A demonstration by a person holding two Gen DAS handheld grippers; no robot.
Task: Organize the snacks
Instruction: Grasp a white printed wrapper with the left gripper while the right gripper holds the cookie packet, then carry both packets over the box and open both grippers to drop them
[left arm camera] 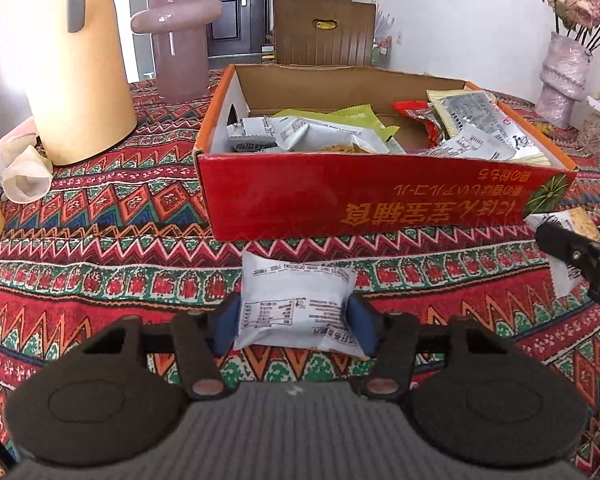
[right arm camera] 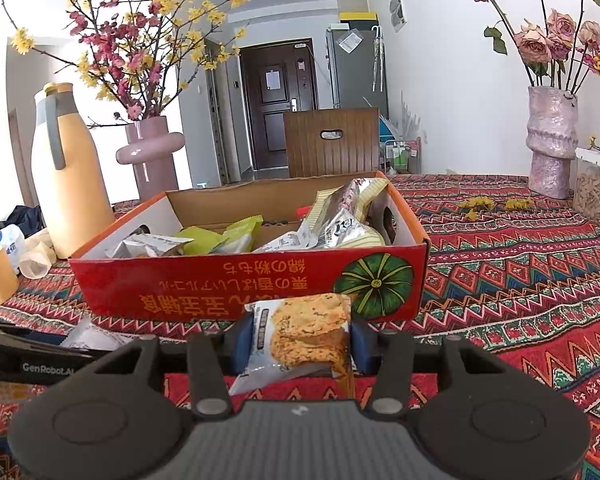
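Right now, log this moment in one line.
left gripper: shut on white packet | right gripper: shut on cookie packet | red box: part-filled

Left gripper [left arm camera: 294, 320]: two matte black fingers with blue pads [left arm camera: 225, 326], each pivoting on a round silver-pink rivet, set ahead of a ribbed grey body flanked by two black round housings. Right gripper [right arm camera: 300, 344]: same build. White lettering on a black arm at the right view's edge appears to read "GenRobot.AI".
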